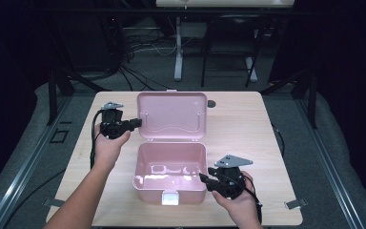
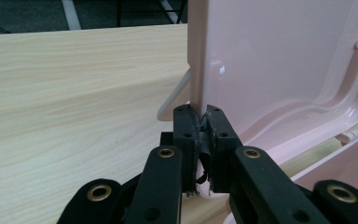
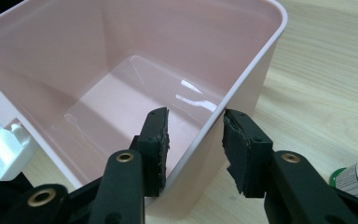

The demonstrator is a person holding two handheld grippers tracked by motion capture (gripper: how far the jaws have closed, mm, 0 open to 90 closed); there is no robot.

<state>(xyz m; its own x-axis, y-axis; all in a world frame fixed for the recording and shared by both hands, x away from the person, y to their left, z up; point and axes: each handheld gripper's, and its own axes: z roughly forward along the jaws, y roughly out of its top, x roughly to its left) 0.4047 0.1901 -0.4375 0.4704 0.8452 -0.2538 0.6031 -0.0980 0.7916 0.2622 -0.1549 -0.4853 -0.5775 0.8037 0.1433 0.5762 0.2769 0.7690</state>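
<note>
An open pink plastic box [image 1: 152, 193] sits mid-table, its lid [image 1: 171, 114] tilted back behind it. My left gripper [image 1: 137, 122] is at the lid's left edge. In the left gripper view, this gripper [image 2: 203, 135] is shut on that thin edge of the lid [image 2: 279, 56]. My right gripper [image 1: 205, 177] is at the box's right wall near the front. In the right gripper view, the right gripper [image 3: 196, 149] straddles the wall of the box [image 3: 74, 56], one pad inside and one outside, with a gap showing. The box looks empty inside.
A white latch [image 1: 170, 198] sits on the box's front wall, and the right gripper view shows this latch [image 3: 0, 140] at its left. A small white and green container [image 3: 354, 179] stands by my right hand. A dark round object [image 1: 211, 103] lies behind the lid.
</note>
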